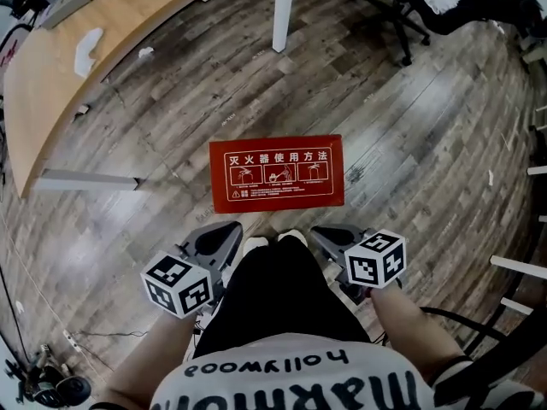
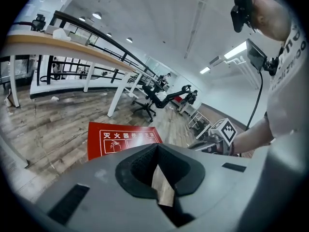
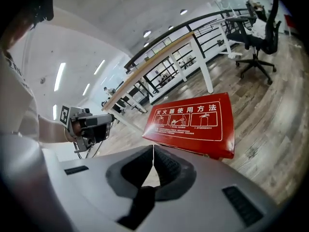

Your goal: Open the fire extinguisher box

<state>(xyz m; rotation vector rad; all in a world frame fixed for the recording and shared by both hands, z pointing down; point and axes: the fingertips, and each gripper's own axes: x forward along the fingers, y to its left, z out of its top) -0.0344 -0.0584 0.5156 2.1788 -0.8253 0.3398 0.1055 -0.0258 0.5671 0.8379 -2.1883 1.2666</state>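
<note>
A red fire extinguisher box (image 1: 277,172) lay flat on the wooden floor (image 1: 410,143), long side running left to right, just ahead of the left gripper (image 1: 229,229) and right gripper (image 1: 320,231), both about equally near, jaws clenched empty.

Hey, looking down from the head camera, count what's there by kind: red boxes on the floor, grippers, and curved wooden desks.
Red box: 1
Grippers: 2, the left gripper and the right gripper
Curved wooden desk: 1
Total: 4
</note>
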